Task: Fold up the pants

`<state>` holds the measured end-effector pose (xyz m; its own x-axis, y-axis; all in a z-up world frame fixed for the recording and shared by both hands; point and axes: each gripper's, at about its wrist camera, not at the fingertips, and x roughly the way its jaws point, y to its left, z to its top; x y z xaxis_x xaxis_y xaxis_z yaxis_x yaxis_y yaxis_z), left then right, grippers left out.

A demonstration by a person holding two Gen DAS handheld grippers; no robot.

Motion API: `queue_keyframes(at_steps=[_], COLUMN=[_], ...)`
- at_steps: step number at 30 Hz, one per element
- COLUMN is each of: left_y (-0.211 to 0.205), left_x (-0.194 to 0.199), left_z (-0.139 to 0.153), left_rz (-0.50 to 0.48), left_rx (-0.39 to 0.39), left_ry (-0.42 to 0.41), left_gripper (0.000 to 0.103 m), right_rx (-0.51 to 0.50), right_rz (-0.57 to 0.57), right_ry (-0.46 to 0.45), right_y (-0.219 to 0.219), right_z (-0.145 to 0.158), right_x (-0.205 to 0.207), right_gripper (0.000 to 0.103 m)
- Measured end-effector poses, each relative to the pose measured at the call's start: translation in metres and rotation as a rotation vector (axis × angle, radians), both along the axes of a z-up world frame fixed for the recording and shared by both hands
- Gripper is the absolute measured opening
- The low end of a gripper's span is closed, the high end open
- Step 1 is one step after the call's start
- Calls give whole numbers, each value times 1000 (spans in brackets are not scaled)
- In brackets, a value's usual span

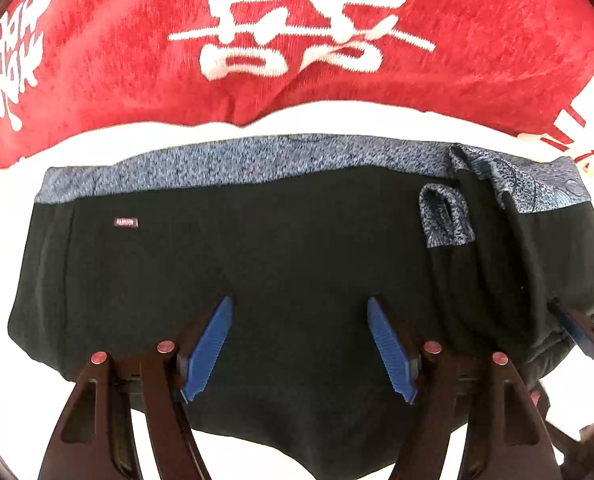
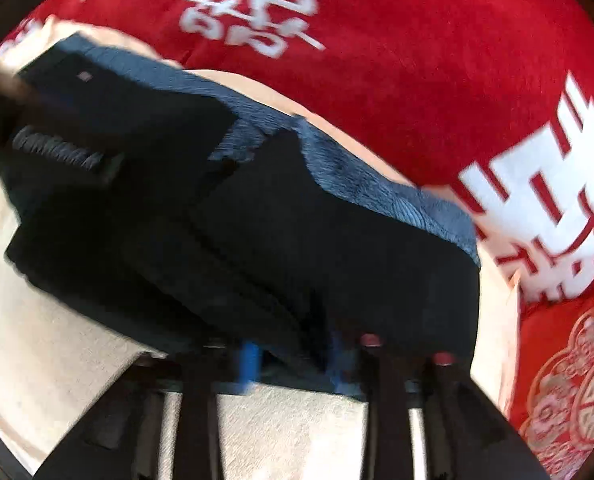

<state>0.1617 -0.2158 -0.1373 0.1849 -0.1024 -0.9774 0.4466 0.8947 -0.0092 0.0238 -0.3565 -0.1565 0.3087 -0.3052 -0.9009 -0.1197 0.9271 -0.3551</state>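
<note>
The pants (image 1: pixel 281 264) lie folded into a broad black bundle on a white surface (image 1: pixel 29 400), directly below and ahead of the left tool (image 1: pixel 299 350). That tool points down at the cloth with its two blue pads (image 1: pixel 209 348) standing well apart and nothing between them; whether the tips touch the fabric cannot be told. Along the far edge of the bundle, beyond the left tool, runs a speckled blue-grey waistband (image 1: pixel 257 164), and a small loop of the same cloth (image 1: pixel 447 216) lies to the tool's right, near lengthwise folds in the black fabric. A little pink label (image 1: pixel 126 222) sits far to its left. Past the waistband a red blanket (image 1: pixel 477 48) with large white characters covers the rest of the surface. The right wrist view is blurred: the right tool (image 2: pixel 293 364) sits at the near edge of the pants (image 2: pixel 257 240), its blue pads (image 2: pixel 249 360) parted, with the hem of black cloth just over them; whether the pads press on it cannot be told, though they look separated. In the left wrist view, the right tool (image 1: pixel 573 332) shows at the right end of the bundle. The red blanket (image 2: pixel 417 60) lies beyond and to the right of the right tool.
</note>
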Motion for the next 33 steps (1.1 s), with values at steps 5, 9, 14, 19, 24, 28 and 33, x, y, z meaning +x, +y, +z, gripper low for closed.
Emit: queue_keyframes(at_steps=[5, 9, 14, 19, 24, 28, 33], left_y=[7, 16, 33, 38, 35, 21, 17], left_x=[14, 19, 21, 13, 12, 16, 4], left_z=[-19, -34, -32, -42, -43, -44, -34], left_rz=[-19, 12, 5, 10, 9, 8, 9], left_rx=[-12, -42, -52, -59, -54, -51, -47], left_ry=[42, 46, 42, 45, 48, 44, 43], left_gripper=[82, 87, 87, 88, 88, 88, 89], right_rx=[91, 53, 31, 25, 171, 243, 224], right_rz=[31, 77, 199, 186, 116, 163, 184], right_ry=[-57, -102, -60, -14, -36, 1, 113], right_y=[4, 5, 18, 17, -6, 1, 28], right_z=[37, 52, 35, 13, 49, 67, 12], right_x=[-20, -12, 6, 24, 37, 24, 8], right_gripper=[52, 52, 52, 13, 9, 10, 12])
